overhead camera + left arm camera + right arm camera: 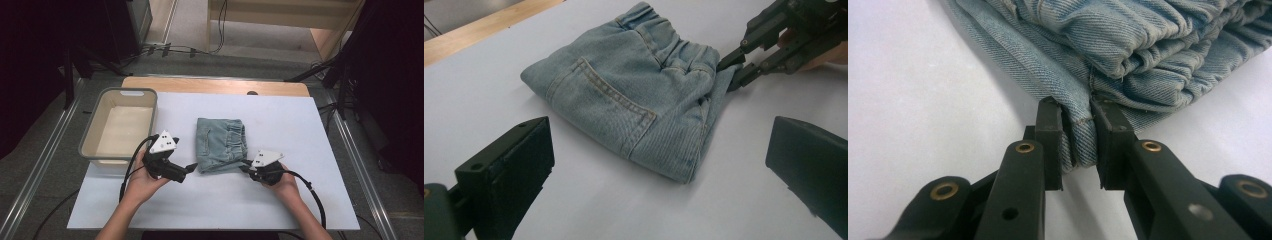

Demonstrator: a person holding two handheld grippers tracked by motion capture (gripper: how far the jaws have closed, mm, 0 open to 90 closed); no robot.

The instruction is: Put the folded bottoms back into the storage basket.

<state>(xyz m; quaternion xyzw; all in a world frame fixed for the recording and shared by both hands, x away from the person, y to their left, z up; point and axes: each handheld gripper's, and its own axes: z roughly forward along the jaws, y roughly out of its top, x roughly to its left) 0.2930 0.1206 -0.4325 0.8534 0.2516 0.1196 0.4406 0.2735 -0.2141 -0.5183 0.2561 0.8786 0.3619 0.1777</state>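
A folded pair of light blue denim jeans [220,142] lies in the middle of the white table top [280,195], elastic waistband toward the right. My right gripper [245,165] is at the jeans' near right corner, and its pads pinch a fold of the denim hem [1079,145] between them. The left gripper view shows the same grip, the right gripper [730,70] biting the cloth beside the waistband. My left gripper [191,167] hovers just left of the jeans' near left corner. Its jaws stand wide apart with nothing held, and the jeans [624,100] lie ahead of them.
A grey plastic bin [92,125] with a pale bottom stands at the table's left edge, just beyond my left hand. A wooden strip [215,85] runs along the far edge. Metal rails flank the table, with cables and dark stands beyond.
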